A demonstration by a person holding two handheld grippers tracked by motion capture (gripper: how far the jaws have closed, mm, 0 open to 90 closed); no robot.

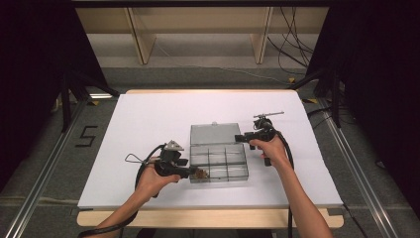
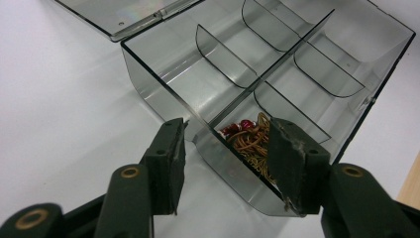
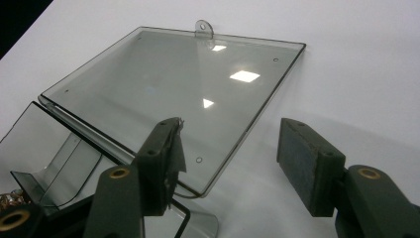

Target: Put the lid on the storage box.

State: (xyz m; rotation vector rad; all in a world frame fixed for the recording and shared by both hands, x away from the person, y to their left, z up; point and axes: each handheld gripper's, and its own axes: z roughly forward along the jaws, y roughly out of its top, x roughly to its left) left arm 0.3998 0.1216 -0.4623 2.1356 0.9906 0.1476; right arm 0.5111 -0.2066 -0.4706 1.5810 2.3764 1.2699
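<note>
A clear grey compartment box (image 1: 246,166) sits mid-table with its lid (image 1: 214,134) lying flat open behind it. A tangle of gold chain with red beads (image 2: 247,141) lies in the front-left compartment (image 1: 201,173). My left gripper (image 1: 195,172) is at that corner. Its jaws (image 2: 228,124) stand apart, one outside the box wall (image 2: 158,84) and the other over the tangle, with neither pressing. My right gripper (image 1: 237,138) is open at the lid's right edge. In the right gripper view, one jaw is over the lid (image 3: 183,84) and the other over the table (image 3: 230,124).
The white tabletop (image 1: 148,119) has free room left, right and behind the box. Its wooden front edge (image 1: 208,218) is near the person's forearms. Dark curtains flank the table, and cables (image 1: 292,49) lie on the floor beyond it.
</note>
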